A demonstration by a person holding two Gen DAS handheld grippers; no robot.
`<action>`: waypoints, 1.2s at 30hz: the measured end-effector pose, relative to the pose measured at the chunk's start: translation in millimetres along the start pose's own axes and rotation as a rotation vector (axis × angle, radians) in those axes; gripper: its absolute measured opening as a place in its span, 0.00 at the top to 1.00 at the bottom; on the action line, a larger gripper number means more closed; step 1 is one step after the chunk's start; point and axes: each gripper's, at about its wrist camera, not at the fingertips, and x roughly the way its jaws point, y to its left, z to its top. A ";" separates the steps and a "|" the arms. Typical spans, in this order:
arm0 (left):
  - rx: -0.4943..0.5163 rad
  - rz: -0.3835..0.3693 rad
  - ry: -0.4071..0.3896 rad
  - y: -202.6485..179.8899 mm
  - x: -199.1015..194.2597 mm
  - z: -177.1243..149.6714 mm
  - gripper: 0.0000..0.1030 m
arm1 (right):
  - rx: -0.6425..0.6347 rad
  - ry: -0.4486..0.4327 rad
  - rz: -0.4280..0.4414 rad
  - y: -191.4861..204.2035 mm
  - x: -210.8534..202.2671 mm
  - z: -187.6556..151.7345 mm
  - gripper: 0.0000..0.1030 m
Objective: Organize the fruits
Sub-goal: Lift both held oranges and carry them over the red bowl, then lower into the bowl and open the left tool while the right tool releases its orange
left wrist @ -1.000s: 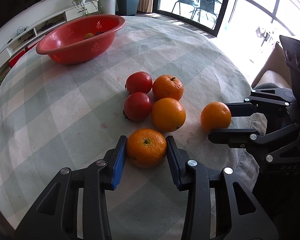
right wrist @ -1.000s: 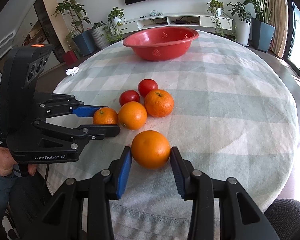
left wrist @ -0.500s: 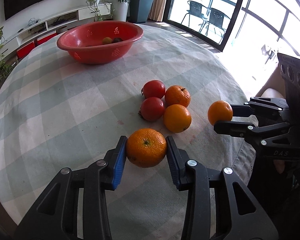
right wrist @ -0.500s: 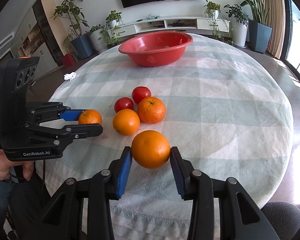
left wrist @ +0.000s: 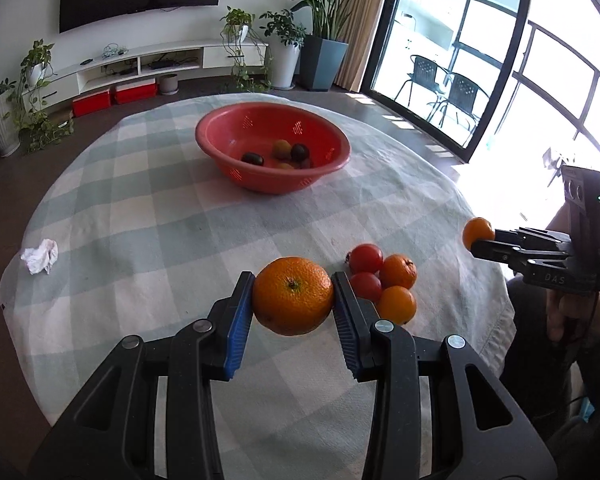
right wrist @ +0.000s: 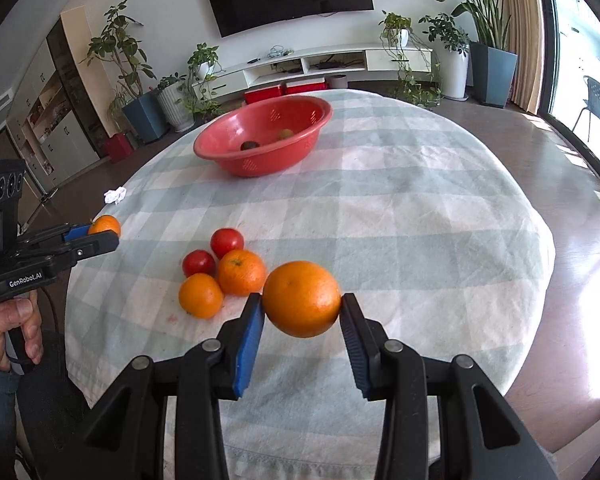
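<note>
- "GenRobot.AI" is printed in white on the body of the left tongs [right wrist: 100, 236], readable only from the right wrist view; the left wrist view shows "DAS" on the body of the right tongs [left wrist: 482, 240].
- The left tongs [left wrist: 293, 300] are clamped on an orange [left wrist: 293, 295] with its stem end facing the camera, held clear above the checked cloth of the counter [left wrist: 148, 216].
- The right tongs [right wrist: 302, 312] grip a second, smoother orange [right wrist: 302, 299], likewise lifted off the counter [right wrist: 412, 216].
- Each held fruit also appears small in the other camera: the left one [right wrist: 106, 225] at the counter's edge, the right one [left wrist: 477, 233] out past the cloth's rim.
- On the cloth lie two tomatoes [right wrist: 227, 241] [right wrist: 198, 263] and two more oranges [right wrist: 242, 277] [right wrist: 201, 295], bunched together and touching (one tight cluster).
- The red basket [left wrist: 272, 146] stands well beyond them. The left wrist view looks down into it and shows dark and yellowish fruits [left wrist: 286, 152]; the right wrist view shows only two of them over the rim.
- A crumpled tissue [left wrist: 40, 255] sits near the counter's edge.
</note>
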 end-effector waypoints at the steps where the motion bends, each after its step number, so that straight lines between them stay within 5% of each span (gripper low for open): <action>1: 0.000 0.010 -0.015 3.2 -4.4 7.4 0.65 | 0.000 -0.014 -0.012 -4.8 -3.0 7.2 0.59; 9: 0.041 0.069 -0.111 15.3 -10.5 93.6 0.65 | -0.002 -0.152 -0.038 -32.3 -22.1 89.6 0.59; 18: 0.093 0.073 -0.112 14.0 41.9 179.0 0.65 | -0.122 -0.241 0.033 5.2 -0.7 185.7 0.59; 24: 0.087 0.065 -0.032 21.4 108.2 187.6 0.65 | -0.200 -0.160 0.080 37.7 59.2 206.7 0.59; 36: 0.068 0.066 0.057 37.3 183.0 160.0 0.65 | -0.267 0.062 0.070 47.2 163.0 176.7 0.59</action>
